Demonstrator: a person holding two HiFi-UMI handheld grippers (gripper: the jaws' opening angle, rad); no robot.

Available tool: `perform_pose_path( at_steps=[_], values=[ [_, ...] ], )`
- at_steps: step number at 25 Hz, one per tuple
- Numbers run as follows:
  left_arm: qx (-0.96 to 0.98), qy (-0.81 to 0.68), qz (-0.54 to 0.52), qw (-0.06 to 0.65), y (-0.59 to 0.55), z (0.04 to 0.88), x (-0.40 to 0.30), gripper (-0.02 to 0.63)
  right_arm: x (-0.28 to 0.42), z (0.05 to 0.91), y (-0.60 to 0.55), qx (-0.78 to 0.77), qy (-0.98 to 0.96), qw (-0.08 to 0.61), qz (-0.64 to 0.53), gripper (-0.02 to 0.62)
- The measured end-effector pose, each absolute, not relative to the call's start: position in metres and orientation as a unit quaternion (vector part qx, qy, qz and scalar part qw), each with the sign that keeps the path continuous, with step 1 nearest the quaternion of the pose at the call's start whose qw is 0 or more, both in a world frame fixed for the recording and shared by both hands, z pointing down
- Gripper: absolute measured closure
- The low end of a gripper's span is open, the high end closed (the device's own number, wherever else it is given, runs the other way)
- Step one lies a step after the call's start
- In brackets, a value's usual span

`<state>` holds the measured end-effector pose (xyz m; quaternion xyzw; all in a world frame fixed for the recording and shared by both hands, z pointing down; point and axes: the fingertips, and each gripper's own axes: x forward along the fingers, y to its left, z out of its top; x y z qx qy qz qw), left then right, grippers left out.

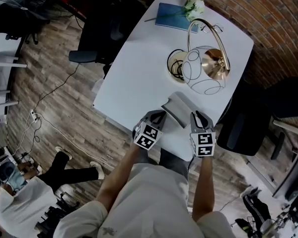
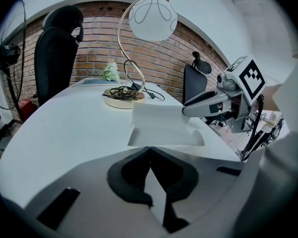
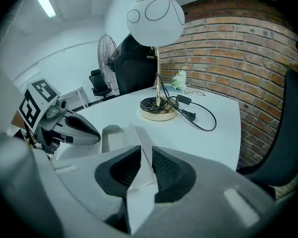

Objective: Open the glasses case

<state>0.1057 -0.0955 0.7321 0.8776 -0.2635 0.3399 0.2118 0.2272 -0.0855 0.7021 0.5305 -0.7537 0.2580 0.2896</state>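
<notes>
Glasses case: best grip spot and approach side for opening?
Take the thin free edge of the raised flap, coming from the near edge of the table. The glasses case is flat and folding, so that flap offers a sheet the jaws can pinch; the right gripper is shut on it there.

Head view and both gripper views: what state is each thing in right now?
glasses case: on the table, flap lifted, partly open.
left gripper: shut on the case's near edge.
right gripper: shut on the case's flap.
lamp: upright, plug lying loose on the table.
</notes>
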Motion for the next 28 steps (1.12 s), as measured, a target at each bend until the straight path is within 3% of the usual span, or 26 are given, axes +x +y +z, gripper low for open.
perform_pose_path(
  at_steps=[28],
  values=[
    [0.882, -0.252, 0.336, 0.213, -0.098, 0.726, 0.106, 0.6, 0.232, 0.696, -0.081, 0.564, -0.733, 0.29, 0.245, 0.517]
  ],
)
